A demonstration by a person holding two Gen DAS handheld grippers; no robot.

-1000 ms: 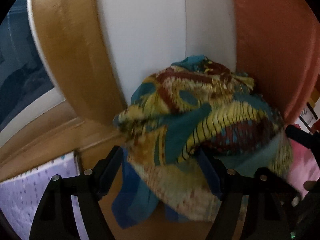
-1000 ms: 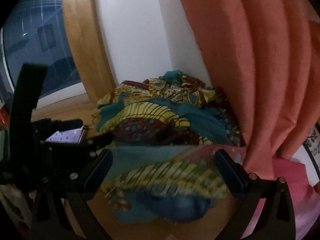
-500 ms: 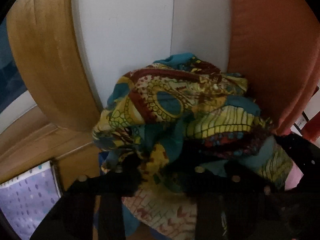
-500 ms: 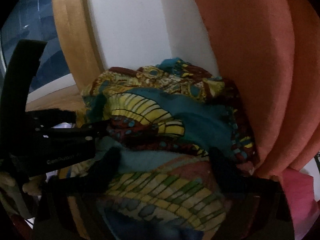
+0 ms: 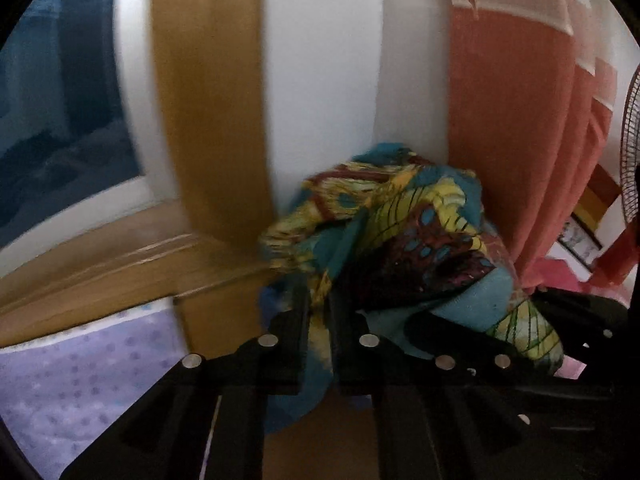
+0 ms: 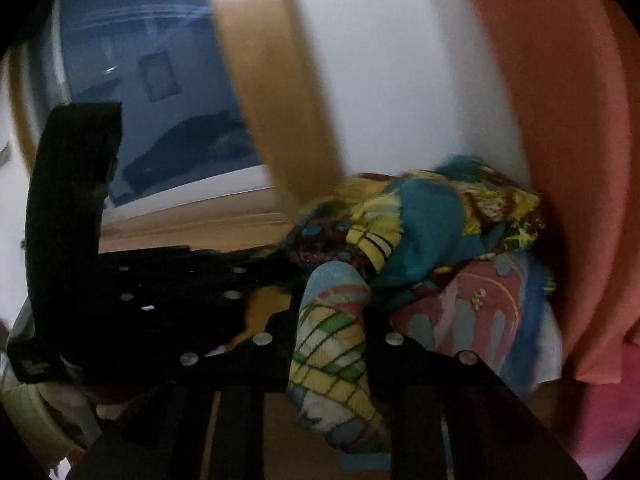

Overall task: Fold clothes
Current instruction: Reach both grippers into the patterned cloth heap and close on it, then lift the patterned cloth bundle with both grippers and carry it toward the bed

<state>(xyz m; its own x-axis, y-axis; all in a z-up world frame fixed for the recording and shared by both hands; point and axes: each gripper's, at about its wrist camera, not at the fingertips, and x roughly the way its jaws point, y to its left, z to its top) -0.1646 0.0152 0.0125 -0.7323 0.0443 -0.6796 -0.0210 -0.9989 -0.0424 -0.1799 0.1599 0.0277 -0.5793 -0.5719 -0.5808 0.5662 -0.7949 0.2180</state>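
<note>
A crumpled garment (image 5: 400,224) printed in teal, yellow and maroon lies heaped on a wooden surface in the corner, against the white wall. My left gripper (image 5: 320,316) has its jaws closing, with a bunched fold of the garment's left edge pinched between the pads. In the right wrist view the same garment (image 6: 424,224) fills the middle. My right gripper (image 6: 332,320) is closing too, and a thick roll of checked yellow-green fabric is squeezed between its fingers (image 6: 380,332). Each gripper shows at the side of the other's view.
An orange curtain (image 5: 520,140) hangs right of the pile. A wooden post (image 5: 208,120) stands left of it. A purple dotted cloth (image 5: 88,368) lies at lower left. A pink and blue printed cloth (image 6: 480,312) sits under the pile. Pink fabric (image 6: 608,420) lies at far right.
Both grippers went from wide open around the fabric to pinching it. Both views drew back and tipped up, and the gathered folds now stretch out from the pile.
</note>
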